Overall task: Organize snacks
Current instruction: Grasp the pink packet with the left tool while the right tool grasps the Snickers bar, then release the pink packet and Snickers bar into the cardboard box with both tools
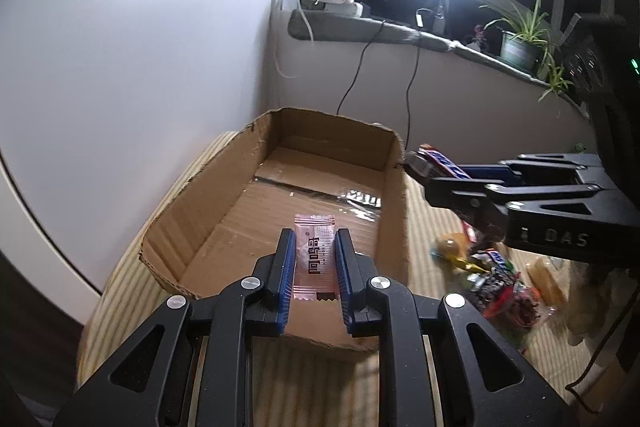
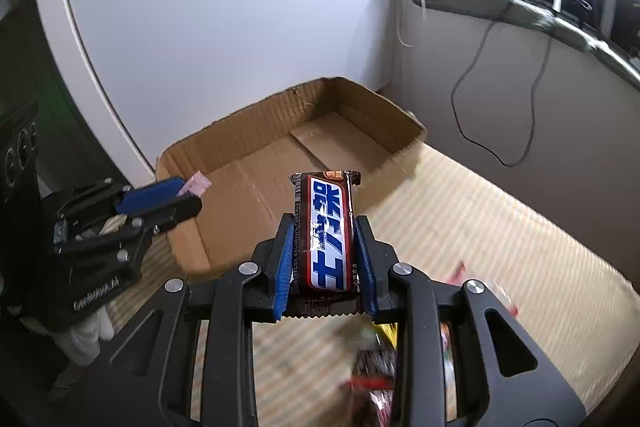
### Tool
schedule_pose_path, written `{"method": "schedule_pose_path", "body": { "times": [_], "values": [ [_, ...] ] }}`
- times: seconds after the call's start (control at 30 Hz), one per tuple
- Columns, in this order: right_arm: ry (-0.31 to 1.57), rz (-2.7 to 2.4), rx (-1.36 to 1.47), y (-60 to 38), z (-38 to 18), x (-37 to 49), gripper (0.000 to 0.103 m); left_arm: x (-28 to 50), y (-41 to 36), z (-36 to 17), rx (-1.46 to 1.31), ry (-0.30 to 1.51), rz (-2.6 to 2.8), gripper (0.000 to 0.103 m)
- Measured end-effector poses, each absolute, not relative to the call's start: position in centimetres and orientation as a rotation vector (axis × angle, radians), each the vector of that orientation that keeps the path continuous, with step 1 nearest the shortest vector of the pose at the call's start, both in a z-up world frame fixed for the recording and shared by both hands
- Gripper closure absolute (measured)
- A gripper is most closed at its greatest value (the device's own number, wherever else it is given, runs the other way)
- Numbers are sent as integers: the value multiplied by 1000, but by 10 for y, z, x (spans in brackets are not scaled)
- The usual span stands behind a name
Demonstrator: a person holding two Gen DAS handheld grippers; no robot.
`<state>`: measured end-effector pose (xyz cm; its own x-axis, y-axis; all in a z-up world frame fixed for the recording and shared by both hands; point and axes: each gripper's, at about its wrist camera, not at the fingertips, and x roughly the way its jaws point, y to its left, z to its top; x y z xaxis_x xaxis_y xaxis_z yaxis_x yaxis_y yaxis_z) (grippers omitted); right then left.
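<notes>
My left gripper (image 1: 314,241) is shut on a small pink snack packet (image 1: 313,255) and hangs over the near end of an open cardboard box (image 1: 394,147), which holds nothing. My right gripper (image 2: 323,223) is shut on a brown chocolate bar with blue-and-white lettering (image 2: 326,231), raised above the striped mat just before the box (image 2: 248,119). In the left wrist view the right gripper (image 1: 416,167) comes in from the right with the bar (image 1: 438,163) near the box's right wall. The right wrist view shows the left gripper (image 2: 192,197) with the pink packet (image 2: 195,183) at the box's left side.
A pile of mixed snack packets (image 1: 496,279) lies on the striped mat (image 2: 480,211) to the right of the box. A white wall stands behind the box. A windowsill (image 1: 360,27) carries chargers, cables, a ring light and potted plants (image 1: 524,43).
</notes>
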<state>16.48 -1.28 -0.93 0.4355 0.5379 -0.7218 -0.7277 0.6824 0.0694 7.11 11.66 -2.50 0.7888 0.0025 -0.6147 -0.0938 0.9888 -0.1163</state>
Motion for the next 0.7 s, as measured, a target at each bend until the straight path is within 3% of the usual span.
{"method": "schedule_pose_path", "body": {
  "times": [0.63, 0.7],
  "values": [
    [844, 833, -335, 45, -38, 190, 73, 84, 125, -34, -138, 685, 61, 83],
    [836, 829, -335, 45, -36, 190, 65, 83, 126, -33, -138, 684, 64, 80]
  ]
}}
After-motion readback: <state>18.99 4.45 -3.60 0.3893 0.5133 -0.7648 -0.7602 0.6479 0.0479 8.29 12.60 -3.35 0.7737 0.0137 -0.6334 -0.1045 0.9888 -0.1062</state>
